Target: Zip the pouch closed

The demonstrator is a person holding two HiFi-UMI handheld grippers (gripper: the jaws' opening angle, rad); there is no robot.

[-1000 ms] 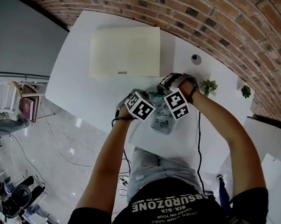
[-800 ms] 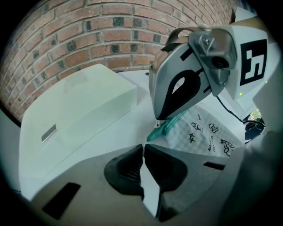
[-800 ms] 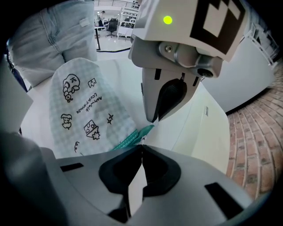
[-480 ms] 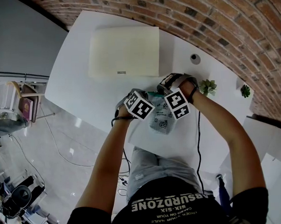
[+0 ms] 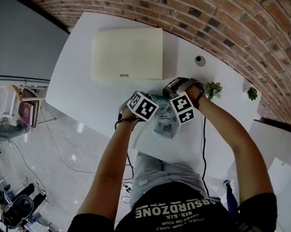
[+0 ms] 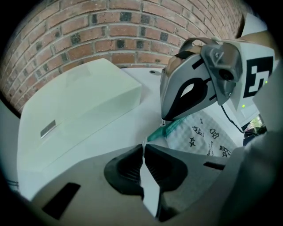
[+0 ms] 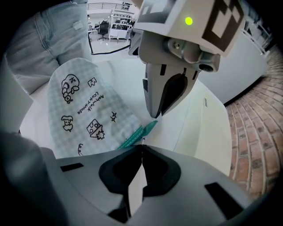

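Observation:
A pale checked pouch (image 5: 166, 125) with little doodles lies on the white table (image 5: 86, 91), near its front edge. A teal zip runs along the pouch's far end. Both grippers point steeply down and meet there, tip to tip. My left gripper (image 6: 143, 148) is shut, pinching the free end of the teal zip tape (image 6: 170, 129). My right gripper (image 7: 141, 146) is shut on the small metal zip pull, right beside the tape (image 7: 138, 133). Each gripper's marker cube hides its tips in the head view.
A closed cream box (image 5: 127, 54) lies flat on the table just beyond the grippers. A small round fitting (image 5: 199, 60) and two little plants (image 5: 214, 90) stand at the right. A black cable (image 5: 204, 144) trails along the right arm. Brick wall behind.
Both grippers stay at the zip end, still shut; the marker cubes show only a slight roll.

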